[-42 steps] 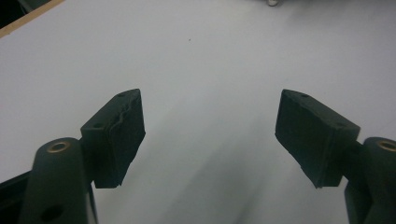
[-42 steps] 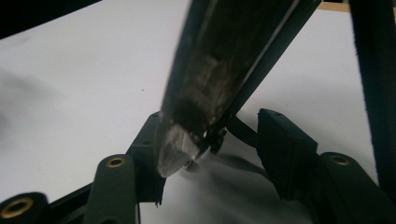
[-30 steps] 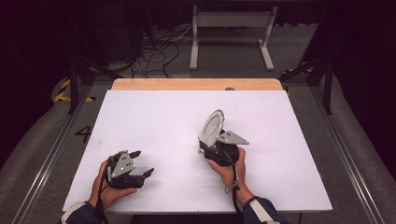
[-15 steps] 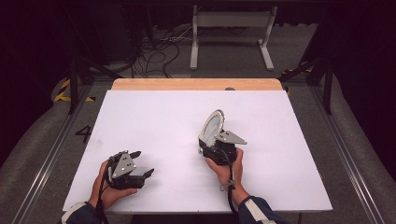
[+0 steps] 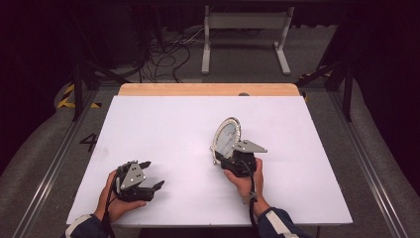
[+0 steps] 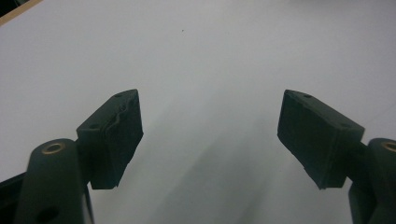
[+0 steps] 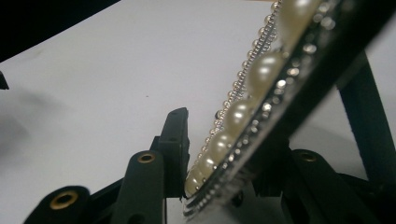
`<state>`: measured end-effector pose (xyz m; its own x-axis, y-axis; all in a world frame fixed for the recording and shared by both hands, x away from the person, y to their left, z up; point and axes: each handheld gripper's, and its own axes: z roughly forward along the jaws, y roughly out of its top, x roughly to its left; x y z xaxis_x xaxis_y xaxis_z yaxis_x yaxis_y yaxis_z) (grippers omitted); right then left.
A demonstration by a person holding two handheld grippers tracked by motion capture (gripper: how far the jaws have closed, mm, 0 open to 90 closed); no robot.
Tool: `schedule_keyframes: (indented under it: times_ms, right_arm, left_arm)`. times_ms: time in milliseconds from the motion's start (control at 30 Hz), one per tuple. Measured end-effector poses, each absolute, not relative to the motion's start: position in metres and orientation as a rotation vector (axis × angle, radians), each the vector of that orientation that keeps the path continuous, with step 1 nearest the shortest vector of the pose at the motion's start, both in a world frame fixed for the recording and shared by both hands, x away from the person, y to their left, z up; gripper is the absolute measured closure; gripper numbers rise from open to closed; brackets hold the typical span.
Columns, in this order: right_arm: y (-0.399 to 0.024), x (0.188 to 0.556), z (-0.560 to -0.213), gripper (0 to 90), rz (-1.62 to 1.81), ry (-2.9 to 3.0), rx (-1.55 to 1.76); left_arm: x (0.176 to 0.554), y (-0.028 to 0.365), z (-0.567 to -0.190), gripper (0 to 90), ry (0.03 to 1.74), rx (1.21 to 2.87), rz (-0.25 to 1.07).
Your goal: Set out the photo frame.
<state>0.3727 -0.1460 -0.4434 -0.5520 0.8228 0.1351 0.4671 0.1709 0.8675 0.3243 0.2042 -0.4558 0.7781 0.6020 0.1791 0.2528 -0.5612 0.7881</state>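
Right tongs [image 5: 229, 159] have just been closing, and the pearl-rimmed oval frame [image 5: 226, 139] sits between the jaws, lower rim pinched, standing on edge above the white bench [image 5: 307, 163] a little right of its centre. In the right gripper view, the left pad [image 7: 176, 140] meets the row of pearls [image 7: 233, 116] at the bottom of the frame [image 7: 261, 93], and the dark back edge leans against the far jaw. The frame tilts, its top reaching away from the hand.

The left tongs [image 5: 148, 174] rest low on the bench, well to the left of the frame and nearer the front edge, jaws spread wide with nothing between them; in the left gripper view there is bare white surface between the two pads [image 6: 116, 135].

My read: the grip is being settled now. Doing it well means squeezing on the flat rim rather than on the rounded pearls, which would likely let the frame roll out. Keep the wrist quiet while pressure builds, since a thin, top-heavy piece held at its bottom edge may swing. If it wobbles, the free left tongs could steady the upper rim.
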Motion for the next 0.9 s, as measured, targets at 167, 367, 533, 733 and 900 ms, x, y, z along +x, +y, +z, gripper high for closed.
schedule_keyframes:
  times_ms: [167, 367, 533, 733, 900]
  right_arm:
    - [-0.1513, 0.3725, -0.4419, 65.3, 1.34, 2.13, 1.196]
    - [-0.1547, 0.3719, -0.4404, 66.0, 1.337, 2.157, 1.188]
    - [-0.155, 0.373, -0.4401, 60.0, 1.344, 2.13, 1.192]
    - [-0.1543, 0.373, -0.4403, 59.8, 1.394, 2.03, 1.223]
    - [-0.1499, 0.3717, -0.4403, 69.1, 1.385, 2.006, 1.222]
  left_arm:
    - [0.3241, 0.2046, -0.455, 22.7, 0.633, 2.157, 0.548]
    - [0.3245, 0.2027, -0.4559, 22.4, 0.628, 2.169, 0.538]
    - [0.3249, 0.2008, -0.4568, 22.2, 0.622, 2.183, 0.528]
    - [0.3256, 0.1998, -0.4575, 22.3, 0.626, 2.186, 0.531]
    - [0.3258, 0.1996, -0.4578, 22.2, 0.627, 2.188, 0.529]
